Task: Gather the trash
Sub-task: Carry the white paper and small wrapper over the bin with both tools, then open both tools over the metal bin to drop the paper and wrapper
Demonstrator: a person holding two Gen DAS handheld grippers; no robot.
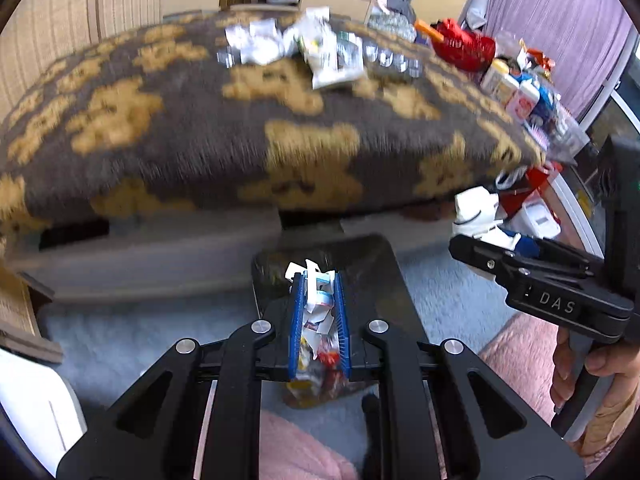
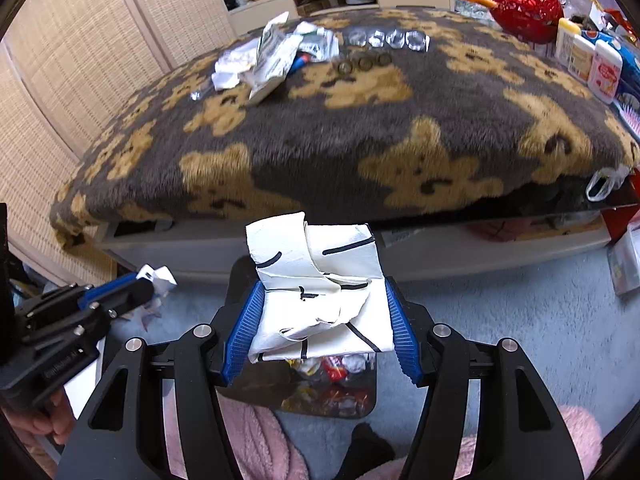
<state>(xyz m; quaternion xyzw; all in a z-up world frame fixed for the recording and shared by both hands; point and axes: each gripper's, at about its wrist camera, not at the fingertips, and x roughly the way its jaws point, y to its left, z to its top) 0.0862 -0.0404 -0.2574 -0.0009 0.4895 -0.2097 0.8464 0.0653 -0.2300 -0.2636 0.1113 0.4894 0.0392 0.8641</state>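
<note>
Cluttered bedroom with pale blue carpet (image 2: 500, 312) and, at far left, a woven screen (image 2: 80, 60). Behind both grippers runs a low bed under a grey blanket (image 2: 340, 132) patterned with tan bears.

On the far part of the blanket, left of centre, lies a heap of crumpled papers (image 2: 264, 60) and wrappers. Just right of it sit small clear cups (image 2: 388, 40) in a row, with dark rings in front. Further right, at the bed's edge, are a red basket (image 2: 524, 8) and a line of bottles (image 2: 592, 64).

The left gripper (image 1: 318, 280) has its blue pads nearly together, pinching a thin crumpled scrap (image 1: 316, 304) of white, blue and red paper that sticks out past the tips. It hangs over a bin (image 1: 320, 388), dark-sided and holding colourful wrappers, standing on the carpet below.

The right gripper (image 2: 322, 300) has its jaws about half open, the blue pads pressed on both sides of a crushed carton (image 2: 320, 288), white with dark lines. The carton is above the same bin (image 2: 336, 392), between the pink-clad knees (image 2: 256, 440) of the person.

At the right edge of the left view, a hand (image 1: 588, 372) grips the right gripper's handle.
</note>
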